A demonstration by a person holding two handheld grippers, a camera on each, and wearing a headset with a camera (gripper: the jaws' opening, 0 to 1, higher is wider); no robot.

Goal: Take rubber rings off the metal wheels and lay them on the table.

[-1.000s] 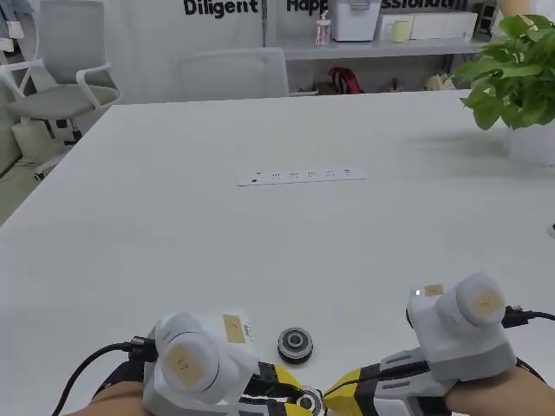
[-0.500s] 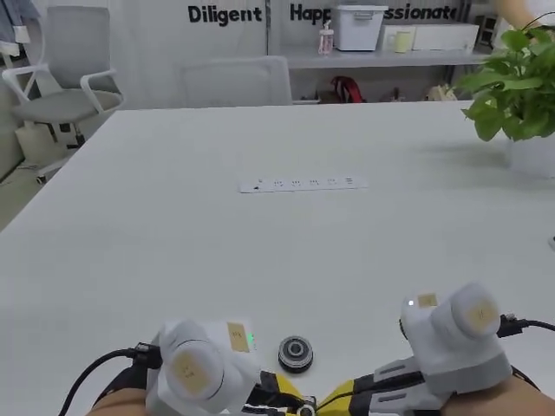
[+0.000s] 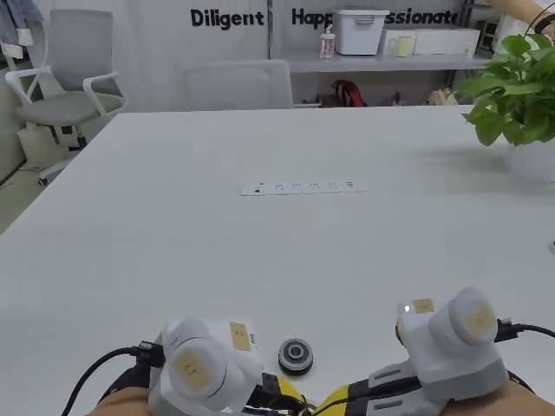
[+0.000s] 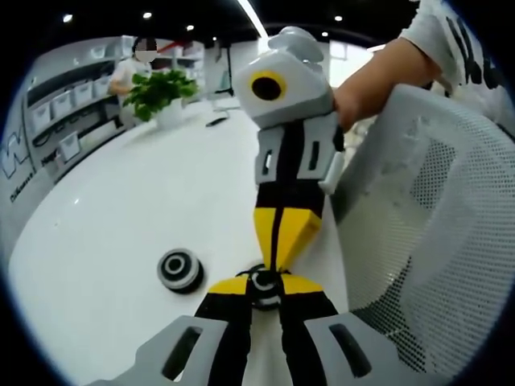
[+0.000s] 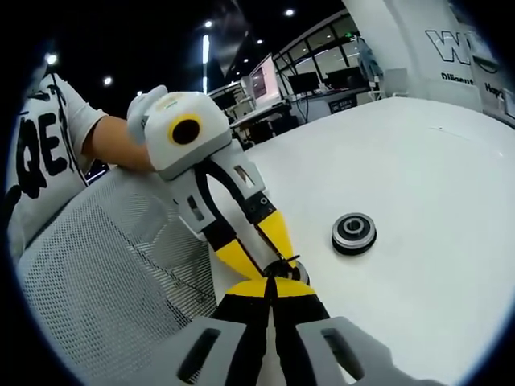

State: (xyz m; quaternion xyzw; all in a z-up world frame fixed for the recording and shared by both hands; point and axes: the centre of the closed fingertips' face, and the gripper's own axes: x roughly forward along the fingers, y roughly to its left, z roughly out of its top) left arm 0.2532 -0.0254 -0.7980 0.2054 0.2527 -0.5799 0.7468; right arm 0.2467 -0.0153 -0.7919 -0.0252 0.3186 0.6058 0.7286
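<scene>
so left gripper (image 4: 263, 288) and right gripper (image 5: 272, 283) fingers both clench a small wheel (image 4: 263, 279) at the near bench (image 3: 286, 251) edge; spare wheel (image 3: 296, 356) just beyond. rubber ring (image 5: 339, 239) likely soft, stretchy: pinch its outer lip.

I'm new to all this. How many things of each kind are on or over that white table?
Metal wheels: 2 (loose wheel, held wheel)
Grippers: 2 (left gripper, right gripper)
Power strip: 1
Potted plant: 1
Total: 6
</scene>
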